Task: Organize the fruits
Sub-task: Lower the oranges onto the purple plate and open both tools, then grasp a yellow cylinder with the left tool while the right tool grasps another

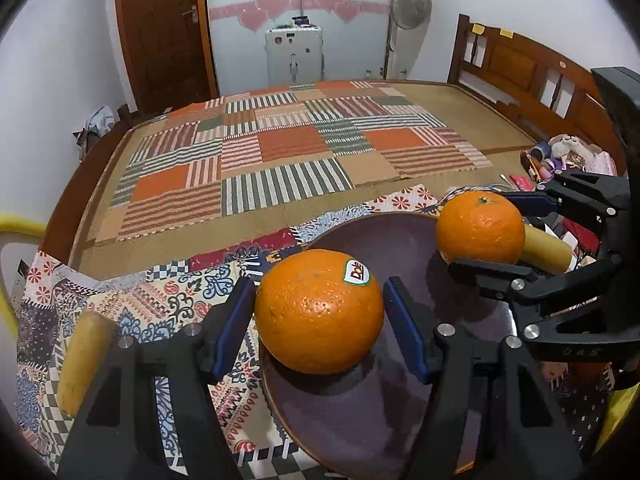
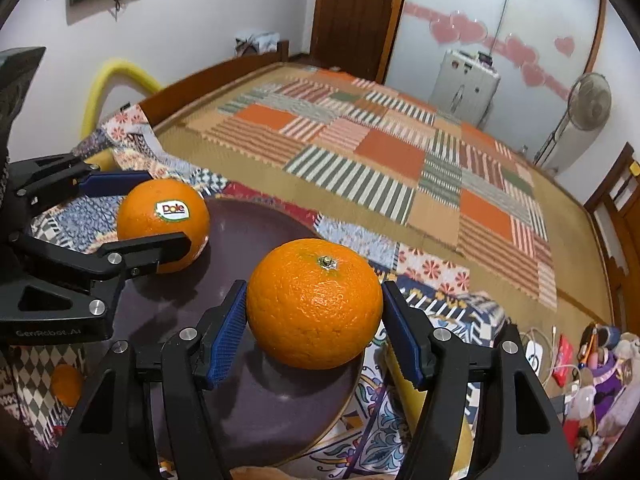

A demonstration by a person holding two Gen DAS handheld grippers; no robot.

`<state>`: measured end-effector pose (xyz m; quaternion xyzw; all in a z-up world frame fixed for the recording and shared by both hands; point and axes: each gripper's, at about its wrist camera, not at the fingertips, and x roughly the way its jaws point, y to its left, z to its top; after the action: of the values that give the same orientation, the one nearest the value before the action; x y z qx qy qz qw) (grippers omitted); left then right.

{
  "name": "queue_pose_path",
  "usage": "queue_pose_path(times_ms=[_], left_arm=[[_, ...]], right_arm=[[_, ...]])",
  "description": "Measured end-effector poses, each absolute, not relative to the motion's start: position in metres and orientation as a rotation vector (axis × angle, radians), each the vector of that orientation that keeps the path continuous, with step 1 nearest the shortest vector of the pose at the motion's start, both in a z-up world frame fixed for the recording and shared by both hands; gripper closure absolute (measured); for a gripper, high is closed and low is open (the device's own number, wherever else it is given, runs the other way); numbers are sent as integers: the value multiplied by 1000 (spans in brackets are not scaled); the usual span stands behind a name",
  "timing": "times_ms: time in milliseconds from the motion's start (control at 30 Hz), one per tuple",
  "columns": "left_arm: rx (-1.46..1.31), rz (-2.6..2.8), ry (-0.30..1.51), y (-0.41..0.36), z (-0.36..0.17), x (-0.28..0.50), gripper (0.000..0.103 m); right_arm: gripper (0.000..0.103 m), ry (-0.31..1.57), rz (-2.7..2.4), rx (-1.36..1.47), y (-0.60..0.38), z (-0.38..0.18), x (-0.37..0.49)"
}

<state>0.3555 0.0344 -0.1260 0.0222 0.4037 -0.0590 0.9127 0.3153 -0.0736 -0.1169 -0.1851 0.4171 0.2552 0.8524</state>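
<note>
An orange with a Dole sticker [image 1: 319, 311] rests on the left rim of a dark purple plate [image 1: 404, 408]. My left gripper [image 1: 319, 326] is open around it, with a small gap on each side. A second orange with a stem [image 2: 314, 303] rests on the plate's [image 2: 256, 396] right part. My right gripper [image 2: 314, 334] is open around it, pads close to its sides. The left wrist view shows this orange [image 1: 480, 229] between the right gripper's fingers [image 1: 486, 270]. The right wrist view shows the Dole orange [image 2: 163, 224] between the left gripper's fingers [image 2: 152, 250].
The plate lies on a patterned cloth [image 1: 132, 304] on a bed with a patchwork mat [image 1: 280, 152]. A third orange [image 2: 66, 384] lies on the cloth at lower left. Yellow cylinders [image 1: 82, 360] lie beside the plate. Clutter [image 2: 592, 376] sits at the right, by a wooden headboard [image 1: 532, 76].
</note>
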Motion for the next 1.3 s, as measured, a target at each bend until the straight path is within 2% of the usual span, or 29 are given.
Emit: queue_pose_path(times_ms=[367, 500, 1000, 1300], left_arm=[[68, -145, 804, 28, -124, 353, 37], [73, -144, 784, 27, -116, 350, 37], [38, -14, 731, 94, -84, 309, 37], [7, 144, 764, 168, -93, 301, 36]], right_arm=[[39, 936, 574, -399, -70, -121, 314], [26, 919, 573, -410, -70, -118, 311], [26, 749, 532, -365, -101, -77, 281], [26, 751, 440, -318, -142, -76, 293]])
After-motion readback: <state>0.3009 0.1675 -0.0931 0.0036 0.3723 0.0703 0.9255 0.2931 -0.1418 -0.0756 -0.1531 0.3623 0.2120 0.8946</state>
